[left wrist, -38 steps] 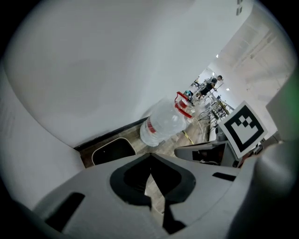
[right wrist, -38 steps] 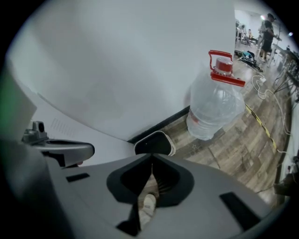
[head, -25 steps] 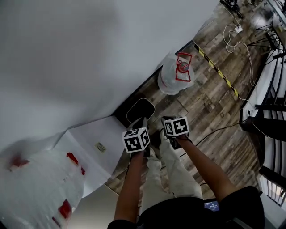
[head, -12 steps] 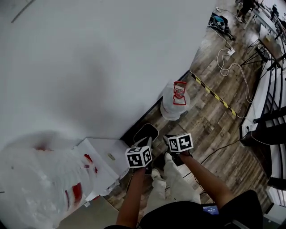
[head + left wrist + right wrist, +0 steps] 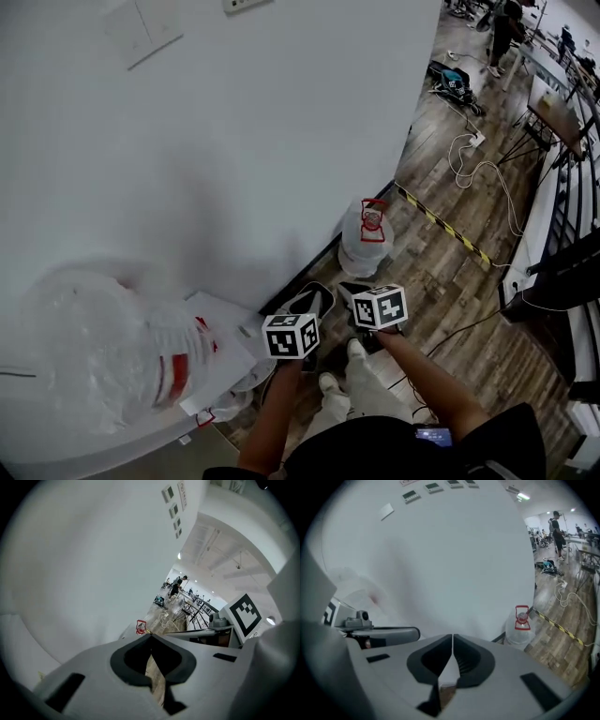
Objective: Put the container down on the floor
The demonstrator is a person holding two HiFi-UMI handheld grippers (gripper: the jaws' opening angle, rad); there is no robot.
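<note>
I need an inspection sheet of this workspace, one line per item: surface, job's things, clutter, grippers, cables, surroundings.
Surface: brown wooden plank floor, running up to the wall.
Job's things: black rounded container seems to lie on the floor at the wall's foot; no gripper holds it.
Clutter: large clear plastic bottle with red handle upright by the wall; clear plastic bags with red print at left.
Grippers: left gripper and right gripper both shut, nothing between the jaws.
Cables: white cables loose on the floor; thin dark cable.
Surroundings: white wall; yellow-black striped tape on the floor; a person far off.
</note>
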